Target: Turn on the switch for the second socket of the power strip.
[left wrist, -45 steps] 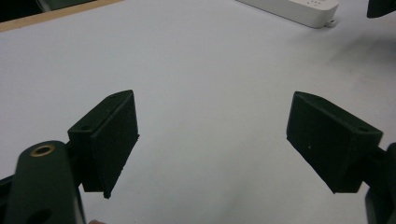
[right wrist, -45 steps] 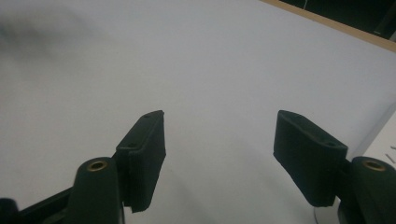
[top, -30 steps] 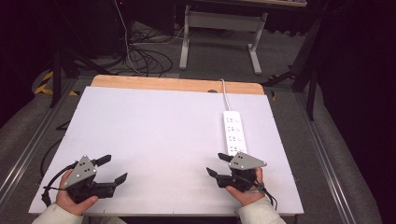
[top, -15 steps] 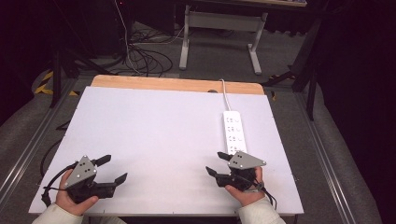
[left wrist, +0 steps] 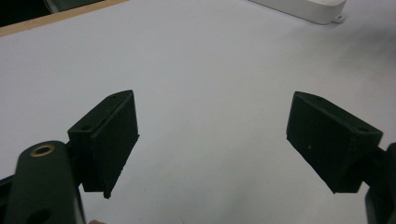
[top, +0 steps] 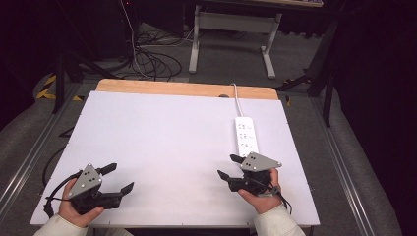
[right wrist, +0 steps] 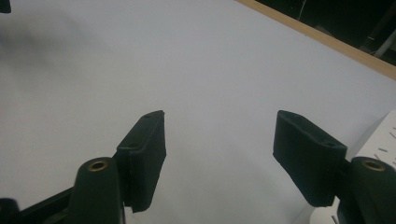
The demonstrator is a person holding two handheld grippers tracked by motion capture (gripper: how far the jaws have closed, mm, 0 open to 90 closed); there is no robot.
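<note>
Nothing differs from the frames a second and half a second ago: both grippers and the power strip sit where they sat. In the high view the left gripper [top: 119,178] rests near the bench's seven o'clock corner, held in the person's left hand [top: 74,211], its jaws spread wide with nothing between them; the left gripper view confirms this, with bare white bench [left wrist: 201,84] showing across the wide gap between its jaws. The right gripper [top: 229,166] lies toward five o'clock, held in the right hand [top: 259,199], its jaws also released and empty, pointing toward ten o'clock across the bench [top: 162,137]. The white power strip [top: 246,135] lies flat toward three o'clock on the bench, lengthwise from twelve to six, its near end just beside the right gripper's grey plate, its cord running off the far wooden edge [top: 187,88]. In the left gripper view the strip [left wrist: 303,7] lies far off at one o'clock; in the right gripper view its end [right wrist: 380,140] appears at four o'clock beside the right-hand jaw.
</note>
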